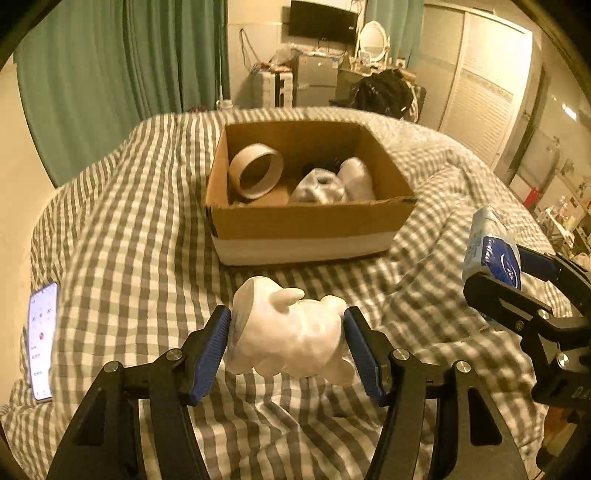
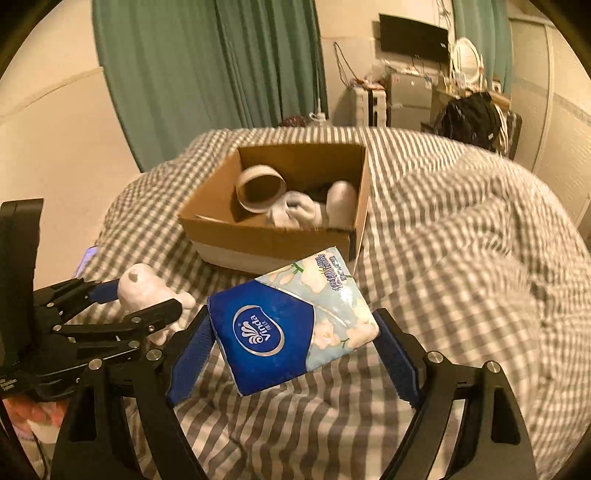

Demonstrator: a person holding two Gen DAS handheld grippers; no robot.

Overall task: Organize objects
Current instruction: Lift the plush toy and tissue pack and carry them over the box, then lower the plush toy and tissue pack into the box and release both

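An open cardboard box point(image 1: 306, 218) sits on a bed point(image 1: 122, 236) covered with a grey-and-white checked quilt, and everything else is placed relative to that box. Inside it, against the left wall, a roll of tape point(image 1: 255, 170) stands on edge and leans; to the right of the roll lie a crumpled white bundle point(image 1: 319, 187) and another white rounded object point(image 1: 356, 177), with something dark behind them that is too dim to identify. In front of the box's near wall, the left gripper point(image 1: 288, 336) is clamped on a white plush toy point(image 1: 288, 332), its blue pads pressed against the toy's two sides; the toy is held above the quilt, near the box and outside it. To the right of the box's near right corner, the right gripper point(image 2: 295, 332) is clamped on a pack of tissues point(image 2: 291, 321), blue at one end and pale with a flower print at the other, held tilted; in the right wrist view its far corner overlaps the box's near wall, though whether it touches cannot be told. From the left wrist view the same pack appears edge-on at the far right, between the other gripper's fingers. Well to the left of the box, near the bed's edge, a phone point(image 1: 42, 339) lies face up with its screen lit. Beyond the box, past the far edge of the bed, green curtains point(image 1: 122, 66) hang on the left, and a cluttered desk with a round mirror point(image 1: 373, 38) stands under a dark wall screen point(image 1: 323, 22).
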